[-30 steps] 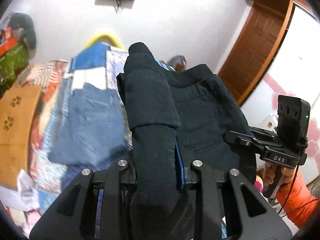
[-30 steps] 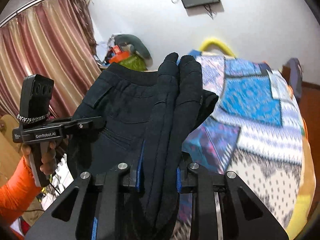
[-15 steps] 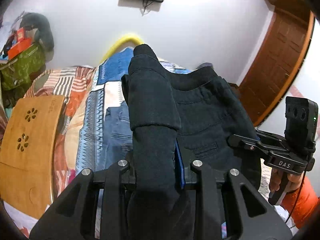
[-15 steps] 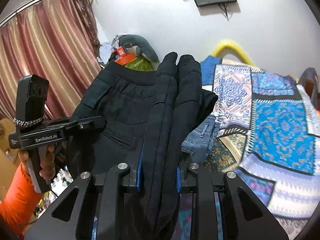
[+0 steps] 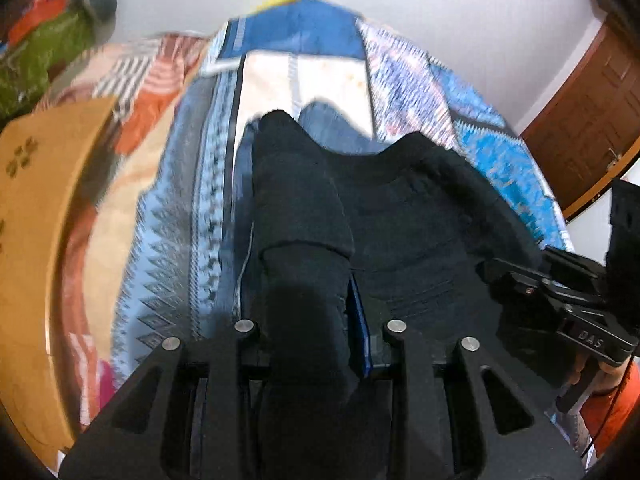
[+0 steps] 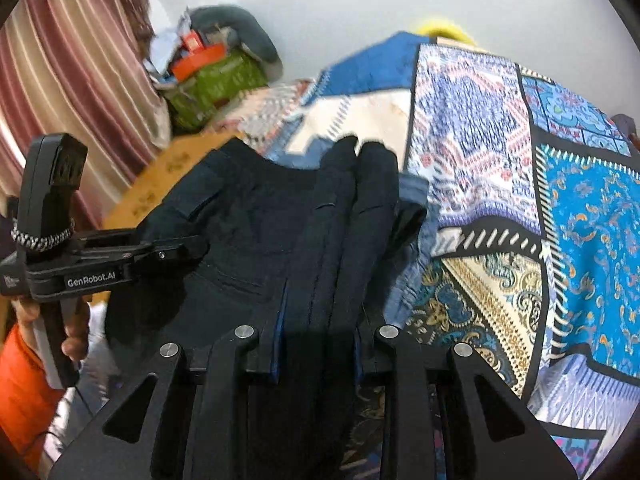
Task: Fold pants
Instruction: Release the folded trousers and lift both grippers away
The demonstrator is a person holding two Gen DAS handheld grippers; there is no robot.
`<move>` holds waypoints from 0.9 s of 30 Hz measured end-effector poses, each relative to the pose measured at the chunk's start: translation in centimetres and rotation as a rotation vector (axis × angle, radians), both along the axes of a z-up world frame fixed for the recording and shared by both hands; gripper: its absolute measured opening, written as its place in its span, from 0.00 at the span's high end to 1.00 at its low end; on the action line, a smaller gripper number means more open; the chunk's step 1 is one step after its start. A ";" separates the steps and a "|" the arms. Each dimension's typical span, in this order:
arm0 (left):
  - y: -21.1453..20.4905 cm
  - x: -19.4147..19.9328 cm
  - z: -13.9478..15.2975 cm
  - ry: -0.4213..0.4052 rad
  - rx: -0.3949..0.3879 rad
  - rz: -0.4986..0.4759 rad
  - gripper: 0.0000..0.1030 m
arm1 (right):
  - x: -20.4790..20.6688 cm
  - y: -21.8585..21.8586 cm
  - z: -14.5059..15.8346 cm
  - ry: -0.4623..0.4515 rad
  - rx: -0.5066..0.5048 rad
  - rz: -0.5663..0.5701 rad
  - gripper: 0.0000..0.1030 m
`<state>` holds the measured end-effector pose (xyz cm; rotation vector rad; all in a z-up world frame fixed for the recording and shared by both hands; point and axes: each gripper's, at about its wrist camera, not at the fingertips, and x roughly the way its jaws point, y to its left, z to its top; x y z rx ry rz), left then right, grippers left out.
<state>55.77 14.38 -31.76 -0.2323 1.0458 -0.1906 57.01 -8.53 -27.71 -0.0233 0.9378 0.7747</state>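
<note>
Black pants (image 5: 400,216) fill the foreground, bunched and held up between two handheld grippers. Left gripper (image 5: 308,320) has its jaws clamped on a thick roll of the dark fabric; right gripper (image 6: 316,320) is likewise closed on folded layers of the same garment. Each gripper also appears at the edge of the other's view, beside the hanging cloth. Just beyond the pants, blue jeans (image 5: 332,128) lie on a bed covered by a patterned patchwork bedspread (image 6: 580,208). Farther left sits a wooden lap table (image 5: 36,208). Striped curtains (image 6: 80,60) and a white wall (image 5: 440,8) stand behind.
</note>
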 end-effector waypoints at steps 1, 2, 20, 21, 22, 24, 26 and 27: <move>0.0 -0.3 -0.1 -0.005 0.005 0.000 0.66 | 0.0 0.0 -0.4 -0.002 -0.014 0.002 0.76; 0.0 -0.5 0.0 -0.010 0.012 0.002 0.64 | -0.2 -0.1 -0.5 -0.006 -0.028 0.005 0.71; -5.0 -19.2 18.5 -0.321 0.297 0.019 0.58 | -12.3 -8.5 15.5 -0.249 0.063 -0.011 0.66; -5.5 -21.2 20.1 -0.363 0.298 0.020 0.58 | -13.8 -9.0 17.1 -0.274 0.086 -0.009 0.66; -6.0 -22.7 21.4 -0.396 0.294 0.022 0.58 | -15.0 -9.2 18.1 -0.298 0.108 -0.010 0.66; -6.8 -26.1 24.1 -0.464 0.282 0.032 0.58 | -18.1 -10.4 20.5 -0.349 0.151 -0.008 0.66; -7.7 -30.0 26.6 -0.535 0.280 0.049 0.58 | -20.7 -11.2 22.2 -0.392 0.184 -0.007 0.66; -7.9 -31.3 27.4 -0.565 0.277 0.057 0.58 | -22.1 -11.6 22.9 -0.416 0.193 -0.008 0.66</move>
